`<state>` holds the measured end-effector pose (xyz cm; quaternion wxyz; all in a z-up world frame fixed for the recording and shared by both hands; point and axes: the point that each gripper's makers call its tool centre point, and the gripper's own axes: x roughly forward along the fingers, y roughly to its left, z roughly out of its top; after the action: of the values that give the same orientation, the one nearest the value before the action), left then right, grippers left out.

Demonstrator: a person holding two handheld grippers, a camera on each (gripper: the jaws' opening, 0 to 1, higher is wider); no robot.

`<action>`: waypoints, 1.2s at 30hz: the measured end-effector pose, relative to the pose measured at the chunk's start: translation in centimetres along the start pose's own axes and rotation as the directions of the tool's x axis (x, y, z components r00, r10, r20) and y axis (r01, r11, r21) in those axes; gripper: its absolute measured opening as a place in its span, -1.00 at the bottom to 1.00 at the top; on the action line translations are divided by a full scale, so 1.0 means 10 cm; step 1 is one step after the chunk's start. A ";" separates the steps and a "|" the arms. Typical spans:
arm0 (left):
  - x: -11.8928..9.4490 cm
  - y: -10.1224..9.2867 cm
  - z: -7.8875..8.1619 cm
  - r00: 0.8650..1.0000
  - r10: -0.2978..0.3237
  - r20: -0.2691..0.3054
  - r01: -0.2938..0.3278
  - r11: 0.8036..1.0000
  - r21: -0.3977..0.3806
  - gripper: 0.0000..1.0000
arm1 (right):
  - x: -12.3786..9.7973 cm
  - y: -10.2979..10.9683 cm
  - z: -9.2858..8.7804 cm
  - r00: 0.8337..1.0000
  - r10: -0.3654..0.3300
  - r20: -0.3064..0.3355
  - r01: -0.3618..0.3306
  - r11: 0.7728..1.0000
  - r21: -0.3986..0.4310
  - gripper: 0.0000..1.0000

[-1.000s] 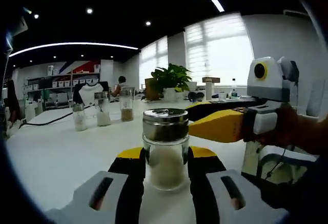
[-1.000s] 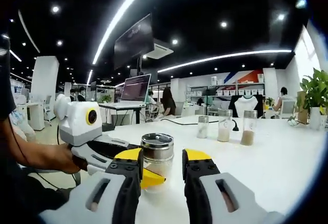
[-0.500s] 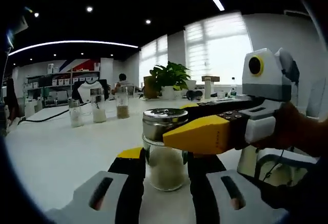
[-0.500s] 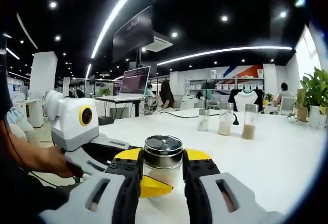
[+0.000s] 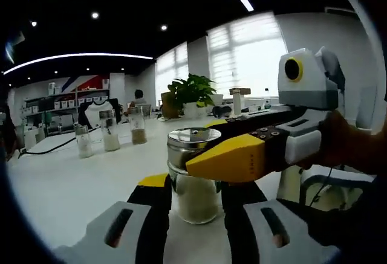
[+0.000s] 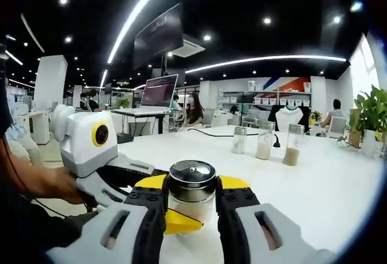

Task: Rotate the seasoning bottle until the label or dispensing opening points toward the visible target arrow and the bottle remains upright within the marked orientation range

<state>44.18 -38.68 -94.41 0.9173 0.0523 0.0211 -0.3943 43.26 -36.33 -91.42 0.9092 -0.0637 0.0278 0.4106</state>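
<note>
Writing: no brand, label or lettering is legible on the seasoning bottle in either view; no arrow mark can be made out.
Bottle location: centre lower frame in both views, standing on the white table.
Bottle build: clear glass body with pale granules, metal lid on top.
Bottle axis: long axis vertical, upright; which way the dispensing opening faces cannot be told.
Left gripper: jaws part open, one black pad on either side of the glass body, close against it; firm contact cannot be confirmed.
Right gripper: jaws narrowed around the bottle just below the lid, pads against the glass on both sides.
Crossing: in the left gripper view the right gripper's yellow jaw enters from the right and crosses the bottle below the lid.
Background: three more glass shakers stand in a row, well apart, right of centre in the right gripper view; a potted plant sits upper centre in the left gripper view.
</note>
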 end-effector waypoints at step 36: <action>0.01 0.09 0.01 0.972 0.221 0.079 -0.218 0.975 -0.040 -0.29 | -0.01 -0.06 0.25 0.957 -0.267 0.115 0.255 0.961 0.108 -0.45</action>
<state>44.92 -38.12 -94.22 0.9560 0.0236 -0.0166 -0.2918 43.65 -36.45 -88.90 0.9572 0.0018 -0.0203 0.2886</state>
